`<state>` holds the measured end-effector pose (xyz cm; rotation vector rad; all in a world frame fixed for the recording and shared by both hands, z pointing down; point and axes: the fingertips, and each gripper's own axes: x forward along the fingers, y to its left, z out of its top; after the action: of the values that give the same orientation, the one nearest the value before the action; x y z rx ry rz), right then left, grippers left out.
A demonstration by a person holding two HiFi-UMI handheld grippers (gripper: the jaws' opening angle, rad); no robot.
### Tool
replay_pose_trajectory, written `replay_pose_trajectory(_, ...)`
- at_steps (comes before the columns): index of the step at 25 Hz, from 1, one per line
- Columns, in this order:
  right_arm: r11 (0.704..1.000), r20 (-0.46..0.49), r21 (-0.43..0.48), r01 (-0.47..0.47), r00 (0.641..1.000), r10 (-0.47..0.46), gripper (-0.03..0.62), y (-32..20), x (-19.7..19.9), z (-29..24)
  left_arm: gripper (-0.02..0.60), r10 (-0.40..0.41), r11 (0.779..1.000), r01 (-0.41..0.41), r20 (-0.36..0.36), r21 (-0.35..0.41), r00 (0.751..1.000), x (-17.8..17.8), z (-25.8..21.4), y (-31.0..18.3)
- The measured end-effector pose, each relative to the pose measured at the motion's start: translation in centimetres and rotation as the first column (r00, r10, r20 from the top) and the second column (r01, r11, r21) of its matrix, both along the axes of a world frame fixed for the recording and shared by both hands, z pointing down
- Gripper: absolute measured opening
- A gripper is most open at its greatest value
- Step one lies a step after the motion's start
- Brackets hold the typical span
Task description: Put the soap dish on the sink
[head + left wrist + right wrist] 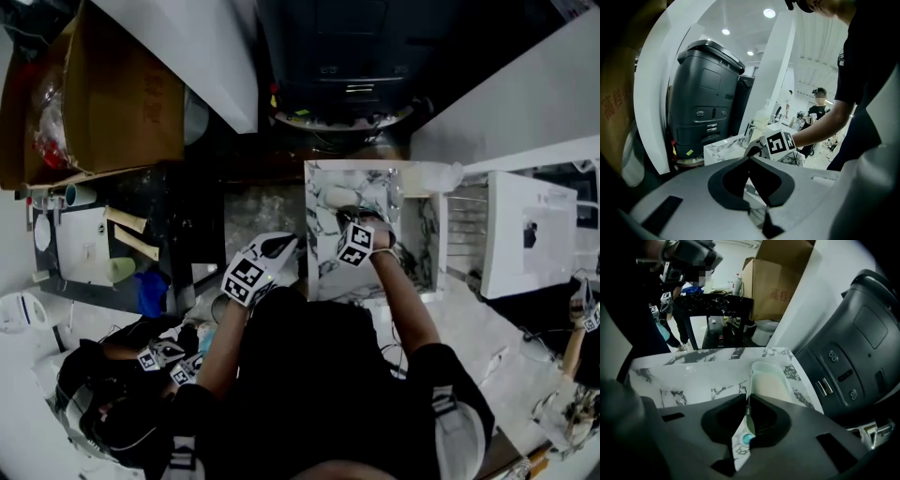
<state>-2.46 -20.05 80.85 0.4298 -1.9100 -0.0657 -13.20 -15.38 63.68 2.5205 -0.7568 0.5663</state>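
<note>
as the right tool (pixel 747 401) sat clamped on the near rim of the soap dish (pixel 769 378), the step in hand looked like the placing itself; the dish, a pale translucent tray with a cream bar of soap (pixel 768 385) inside, lay over the marble-patterned top of the sink (pixel 689 376), toward its far corner and close to the dark grey machine (pixel 853 352) that stood behind it; whether the dish's base was touching the marble or hanging just above it could not be told from any view; the left tool (pixel 750 160) had its jaws together on nothing and was held off the sink's left side, near it but apart, taking no part in the job; judged from this, the task was nearly finished, with the dish over its place but not released; the next move called for settling the dish flat on the marble, clear of the edge, then parting the jaws gently so the thin rim would not be dragged or tipped, and drawing the tool straight back along its own line; the grip on the rim was narrow and the soap was probably loose inside, so a tilt on release seemed the chief thing to guard against.
</note>
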Motion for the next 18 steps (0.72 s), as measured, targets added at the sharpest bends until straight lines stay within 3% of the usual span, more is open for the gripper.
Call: replay_pose_trajectory(18,0.995,-0.062,0.096,-0.018,0.998,0.024,0.04,-3.0,0.9,1.3,-0.006,0.017,1.0,-0.017,0.007,-0.01,1.0,0.7,0.5,0.0)
